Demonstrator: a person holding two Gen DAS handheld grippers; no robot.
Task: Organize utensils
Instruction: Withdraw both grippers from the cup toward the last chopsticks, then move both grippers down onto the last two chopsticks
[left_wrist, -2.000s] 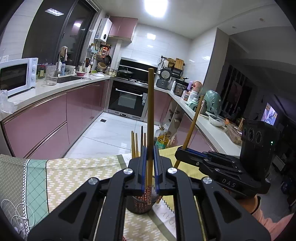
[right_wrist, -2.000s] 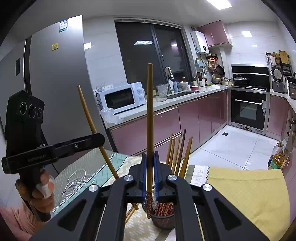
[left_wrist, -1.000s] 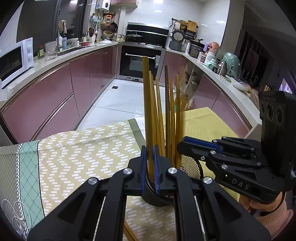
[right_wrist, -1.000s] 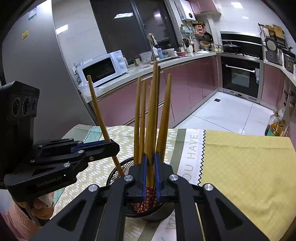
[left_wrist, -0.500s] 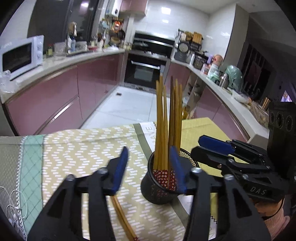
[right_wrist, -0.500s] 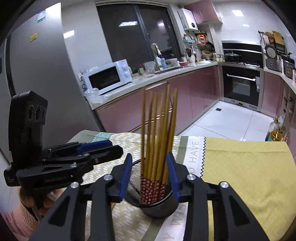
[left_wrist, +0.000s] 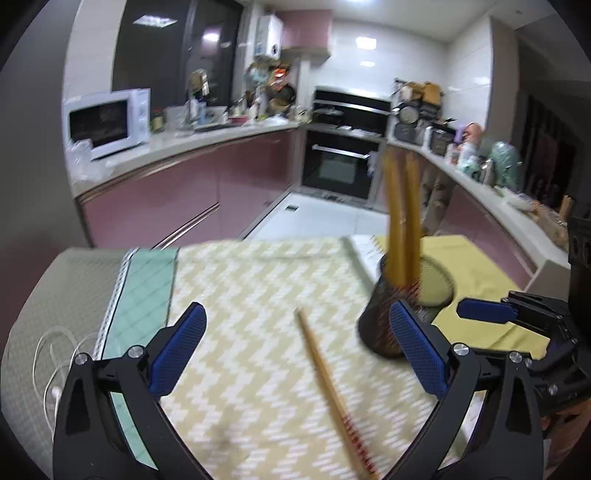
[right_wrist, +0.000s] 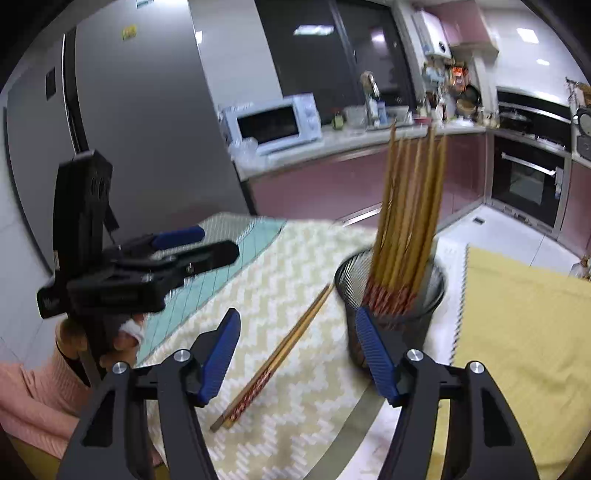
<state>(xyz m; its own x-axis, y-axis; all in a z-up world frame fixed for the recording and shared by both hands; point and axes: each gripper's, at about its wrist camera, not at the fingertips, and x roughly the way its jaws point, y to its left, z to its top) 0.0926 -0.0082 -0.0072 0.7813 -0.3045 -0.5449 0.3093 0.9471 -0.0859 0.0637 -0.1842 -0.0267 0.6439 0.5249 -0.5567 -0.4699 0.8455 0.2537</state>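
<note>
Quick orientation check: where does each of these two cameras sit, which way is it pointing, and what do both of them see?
Left wrist: sits on the left gripper, looking over the patterned tablecloth toward the oven; its own blue pads show, wide open and empty.
Right wrist: sits on the right gripper, facing the fridge and microwave; its open, empty pads show, plus the left hand and a pink sleeve.
Shared: mesh holder of chopsticks and loose chopsticks lying on the cloth.

My left wrist view is motion-smeared: the bundled chopsticks (left_wrist: 400, 218) and mesh holder (left_wrist: 373, 325) blur together. The loose chopstick (left_wrist: 328, 384) runs off the bottom edge. Countertop clutter (left_wrist: 258, 103) is unreadable.
</note>
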